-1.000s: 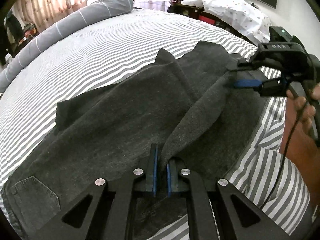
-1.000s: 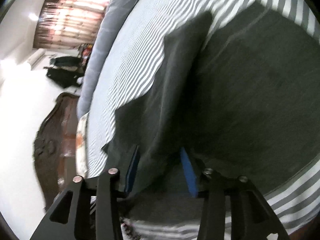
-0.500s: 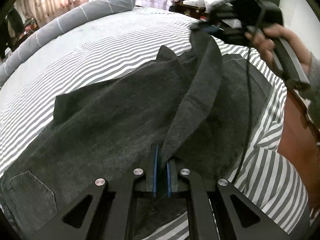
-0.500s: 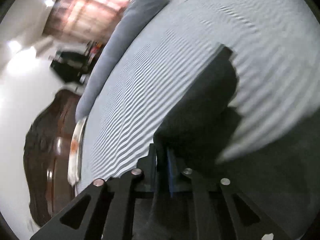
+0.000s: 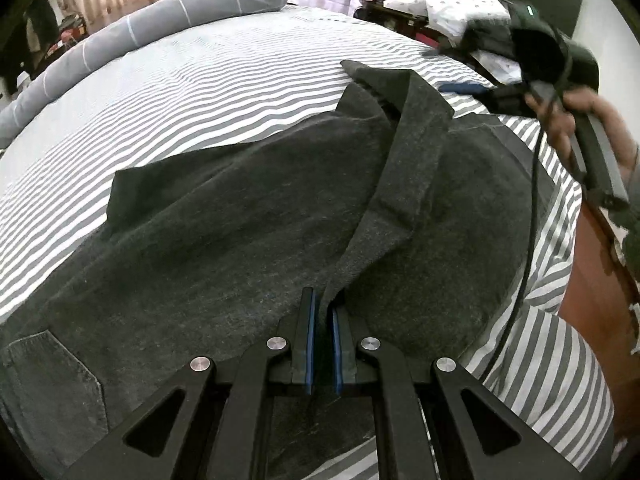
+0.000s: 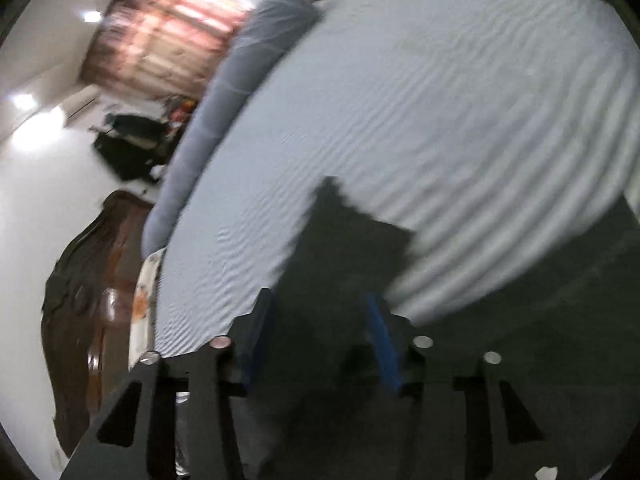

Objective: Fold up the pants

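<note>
Pants (image 5: 248, 216) lie on bed (image 5: 200, 80); left claw (image 5: 322, 340) pinches their fold, right claw (image 6: 320, 340) wide. Pull the fold taut and flat.

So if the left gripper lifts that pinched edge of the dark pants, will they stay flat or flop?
Probably flop: the dark pants already drape in a soft ridge from the left gripper. They look like thick denim, so likely heavyish and dragging on the striped bedsheet rather than sliding.

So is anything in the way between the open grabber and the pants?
Nothing visible is. The right gripper hangs open just over the dark pants, with no other object between them. The left gripper is already pinching a fold.
</note>
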Tool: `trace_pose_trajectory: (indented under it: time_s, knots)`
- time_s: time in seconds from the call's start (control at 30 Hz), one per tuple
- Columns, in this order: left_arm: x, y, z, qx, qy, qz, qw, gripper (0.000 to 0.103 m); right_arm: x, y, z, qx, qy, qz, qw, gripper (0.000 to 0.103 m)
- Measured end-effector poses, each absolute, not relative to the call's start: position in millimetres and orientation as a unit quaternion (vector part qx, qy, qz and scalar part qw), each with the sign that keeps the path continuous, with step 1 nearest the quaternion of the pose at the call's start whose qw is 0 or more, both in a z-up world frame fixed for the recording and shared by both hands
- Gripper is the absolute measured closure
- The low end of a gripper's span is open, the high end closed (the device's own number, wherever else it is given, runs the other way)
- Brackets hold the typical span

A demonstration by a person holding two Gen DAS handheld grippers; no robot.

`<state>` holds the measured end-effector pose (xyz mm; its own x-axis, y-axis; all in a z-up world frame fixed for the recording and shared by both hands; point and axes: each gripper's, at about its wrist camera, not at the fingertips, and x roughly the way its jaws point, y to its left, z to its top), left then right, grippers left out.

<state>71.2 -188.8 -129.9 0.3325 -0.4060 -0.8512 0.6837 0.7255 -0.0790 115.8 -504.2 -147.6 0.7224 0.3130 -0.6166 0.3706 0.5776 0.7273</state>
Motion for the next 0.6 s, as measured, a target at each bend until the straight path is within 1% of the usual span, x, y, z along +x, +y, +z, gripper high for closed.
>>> trace_pose_trajectory:
  time_s: [0.17,0.23,0.37,0.53,0.6]
  knots:
    - [71,-189,-131,0.153,0.469,-0.337,0.802,0.096,118,-516,-181,0.478,0.39,-0.037,0.786,0.068]
    - [72,-190,-132,0.152,0.47,-0.337,0.801,0.096,123,-516,-189,0.48,0.394,-0.037,0.783,0.071]
    - [73,-190,-133,0.152,0.472,-0.336,0.801,0.096,141,-522,-192,0.487,0.389,-0.039,0.781,0.079]
    - [73,-191,-133,0.153,0.472,-0.336,0.801,0.096,155,-528,-190,0.481,0.389,-0.05,0.784,0.096]
    - [73,-191,-133,0.153,0.472,-0.335,0.801,0.096,154,-526,-181,0.468,0.389,-0.051,0.792,0.099]
